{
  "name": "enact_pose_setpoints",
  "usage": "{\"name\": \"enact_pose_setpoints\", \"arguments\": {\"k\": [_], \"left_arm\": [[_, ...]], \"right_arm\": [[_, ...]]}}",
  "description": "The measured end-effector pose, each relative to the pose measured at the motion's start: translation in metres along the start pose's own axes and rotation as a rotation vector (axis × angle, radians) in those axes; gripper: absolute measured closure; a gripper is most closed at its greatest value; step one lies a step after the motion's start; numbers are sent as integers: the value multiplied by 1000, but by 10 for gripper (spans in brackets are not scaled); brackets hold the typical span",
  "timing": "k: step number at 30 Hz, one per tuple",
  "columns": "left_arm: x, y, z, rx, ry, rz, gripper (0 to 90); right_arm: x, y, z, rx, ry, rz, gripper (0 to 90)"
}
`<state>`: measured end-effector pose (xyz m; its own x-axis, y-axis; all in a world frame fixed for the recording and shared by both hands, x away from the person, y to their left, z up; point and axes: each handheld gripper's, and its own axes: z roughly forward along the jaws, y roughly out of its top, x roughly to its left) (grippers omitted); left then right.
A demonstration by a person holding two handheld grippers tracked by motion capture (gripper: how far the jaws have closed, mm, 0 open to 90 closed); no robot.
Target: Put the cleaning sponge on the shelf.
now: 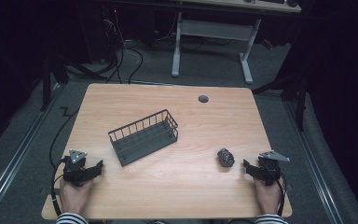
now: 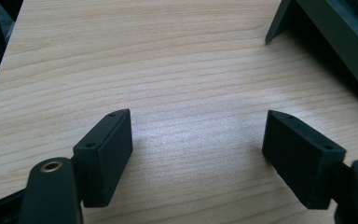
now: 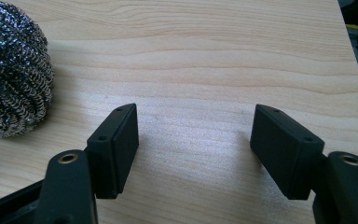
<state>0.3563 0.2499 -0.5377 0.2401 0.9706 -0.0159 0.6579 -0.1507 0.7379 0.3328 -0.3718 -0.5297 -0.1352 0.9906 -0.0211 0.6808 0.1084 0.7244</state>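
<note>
1. Right, the steel wool scourer [image 1: 225, 157] lies on the wooden table [image 1: 191, 121], to the right of the wire basket [image 1: 143, 136] and well apart from it, toward my near edge.
2. In the right gripper view I see that scourer [image 3: 11, 74] as a tight coiled silver ball at the upper left, resting on the wood just beyond my left-hand jaw and not touching it.
3. My right gripper [image 1: 252, 169] sits just beside the scourer, on the side away from the basket; its jaws stand wide apart with bare wood between them [image 3: 193, 149].
4. The basket is dark, oblong and empty, set at a slant near the table's middle.
5. My left gripper [image 1: 94, 169] rests to the left of the basket and nearer me, jaws likewise spread wide over bare table [image 2: 198, 149].
6. In the left gripper view a corner of the basket [image 2: 335, 37] shows at the upper right, ahead of the jaws and clear of them.
7. A small round grommet [image 1: 203, 99] sits beyond the basket, near the far edge.
</note>
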Motion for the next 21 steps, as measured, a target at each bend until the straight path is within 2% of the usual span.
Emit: {"name": "enact_pose_setpoints", "arguments": {"k": [7,10,14,21], "left_arm": [[0,0,0,0,4,-6,254],[1,1,0,-2,-7,-11,257],[1,1,-2,7,-3,3,251],[3,8,-13,-15,-53,-19,248]], "right_arm": [[0,0,0,0,1,3,323],[0,0,0,0,2,3,322],[0,0,0,1,1,1,321],[0,0,0,1,2,3,316]]}}
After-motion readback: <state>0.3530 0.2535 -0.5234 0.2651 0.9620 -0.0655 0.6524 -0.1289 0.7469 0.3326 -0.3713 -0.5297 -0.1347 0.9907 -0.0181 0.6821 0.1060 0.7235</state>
